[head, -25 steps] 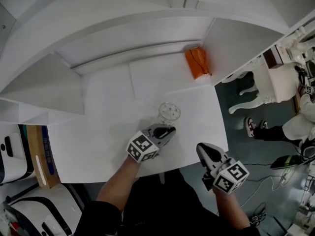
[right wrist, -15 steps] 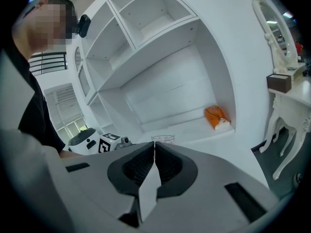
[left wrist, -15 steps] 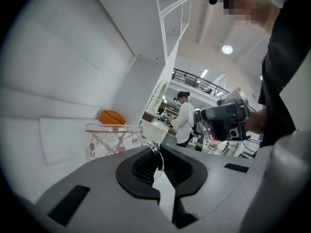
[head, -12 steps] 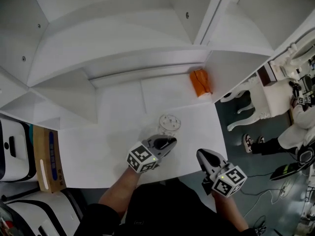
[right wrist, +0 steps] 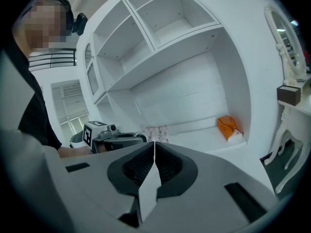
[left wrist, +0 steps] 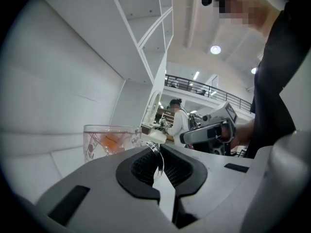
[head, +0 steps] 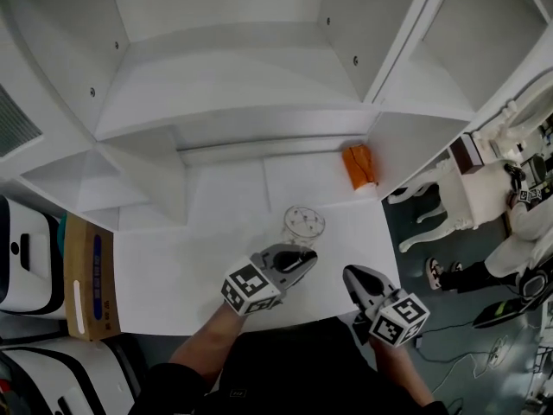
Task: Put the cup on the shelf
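A clear glass cup (head: 303, 223) with a red flower pattern stands on the white table (head: 164, 266), in front of the white shelf unit (head: 259, 85). My left gripper (head: 301, 260) reaches it from the near side and is shut on the cup's thin glass handle (left wrist: 156, 155); the cup's body (left wrist: 108, 142) shows just beyond the jaws. My right gripper (head: 352, 275) hovers by the table's front right edge, shut with nothing in it (right wrist: 153, 152). From the right gripper view the cup (right wrist: 156, 132) and the left gripper (right wrist: 119, 139) show ahead.
An orange packet (head: 359, 166) lies at the back right of the table, against the shelf's upright. A cardboard box (head: 86, 284) stands left of the table. A white ornate side table (head: 449, 197) stands to the right. Open shelf compartments (right wrist: 160, 28) rise above.
The head view has tilted up, so more of the shelf shows. Both grippers and the cup keep nearly the same places; the left stays shut on the handle.
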Demonstrator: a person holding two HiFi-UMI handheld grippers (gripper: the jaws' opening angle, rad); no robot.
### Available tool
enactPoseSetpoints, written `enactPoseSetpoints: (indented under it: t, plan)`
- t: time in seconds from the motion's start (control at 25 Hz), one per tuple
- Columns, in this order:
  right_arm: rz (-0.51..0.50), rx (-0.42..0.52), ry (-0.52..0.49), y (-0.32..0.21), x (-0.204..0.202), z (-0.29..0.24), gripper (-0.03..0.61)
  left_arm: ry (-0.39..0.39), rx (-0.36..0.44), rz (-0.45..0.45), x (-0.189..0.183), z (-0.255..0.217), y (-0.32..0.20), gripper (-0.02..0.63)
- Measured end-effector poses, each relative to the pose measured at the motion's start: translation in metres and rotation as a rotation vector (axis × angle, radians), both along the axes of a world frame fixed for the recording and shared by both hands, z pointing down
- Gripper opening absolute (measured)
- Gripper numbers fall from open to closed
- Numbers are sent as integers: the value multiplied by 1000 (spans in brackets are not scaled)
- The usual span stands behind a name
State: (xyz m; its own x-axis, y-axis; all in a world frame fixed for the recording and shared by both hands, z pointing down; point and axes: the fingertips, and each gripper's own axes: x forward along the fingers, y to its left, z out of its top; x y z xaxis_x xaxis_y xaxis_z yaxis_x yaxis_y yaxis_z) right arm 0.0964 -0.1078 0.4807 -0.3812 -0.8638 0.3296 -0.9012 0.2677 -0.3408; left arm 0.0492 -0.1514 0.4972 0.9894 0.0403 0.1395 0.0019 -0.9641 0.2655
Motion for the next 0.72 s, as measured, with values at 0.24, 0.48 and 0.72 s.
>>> enactPoseSetpoints:
  t: [0.24,0.48,0.72]
  plan:
    - [-88,66,-24,-28,1,-20,17,-3,24,-44,3,-31,-5,21]
    - [-195,89,-71,-44,26,-31,17,21,50,-160,21,-64,-18,21]
    - [-256,100,-96,-48,75,-35,17,38,80,-259,53,-96,-19,21]
